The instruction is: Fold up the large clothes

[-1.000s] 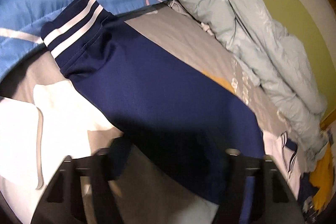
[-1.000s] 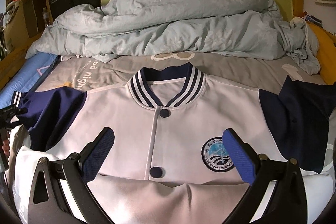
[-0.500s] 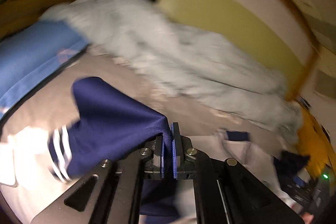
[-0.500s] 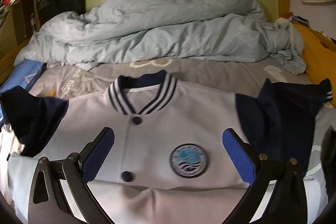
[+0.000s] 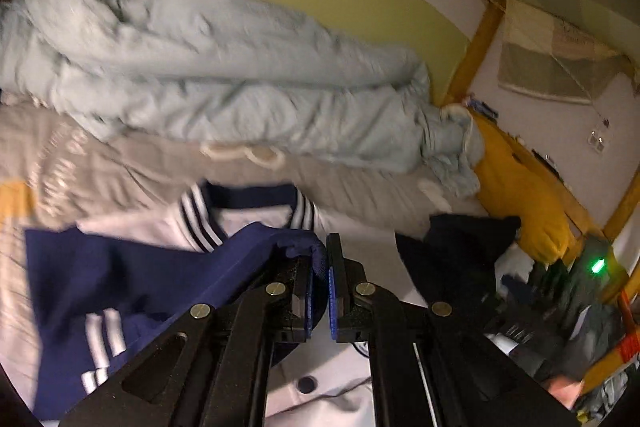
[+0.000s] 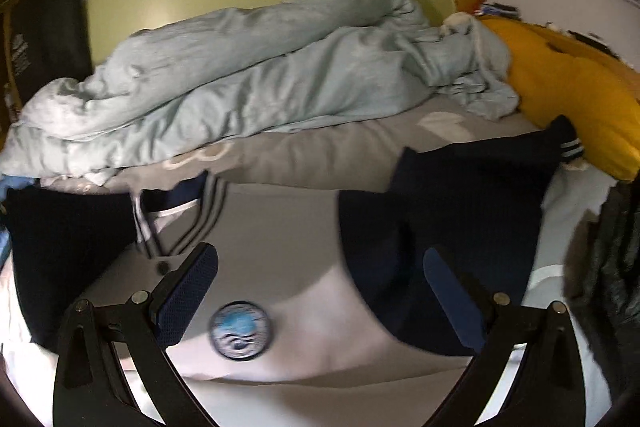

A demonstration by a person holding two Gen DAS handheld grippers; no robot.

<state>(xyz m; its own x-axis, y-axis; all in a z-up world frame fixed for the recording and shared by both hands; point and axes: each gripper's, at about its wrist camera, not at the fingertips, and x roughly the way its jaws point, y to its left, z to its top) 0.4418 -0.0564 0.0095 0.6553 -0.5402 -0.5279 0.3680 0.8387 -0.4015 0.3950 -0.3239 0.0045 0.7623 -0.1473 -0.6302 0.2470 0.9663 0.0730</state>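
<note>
One jacket (image 6: 280, 267), two navy sleeves: left gripper (image 5: 319, 267) pinches one sleeve (image 5: 140, 275) (blurred, probably mid-sleeve); right gripper (image 6: 320, 291) gapes, lower centre.

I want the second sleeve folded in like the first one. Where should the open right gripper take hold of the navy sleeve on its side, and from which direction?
Probably near the striped cuff, the free end of the right navy sleeve, which lies spread outward toward the yellow pillow. The right gripper, jaws wide open, could come from the outer side, pinching the edge, then carry it inward over the white jacket body.
</note>
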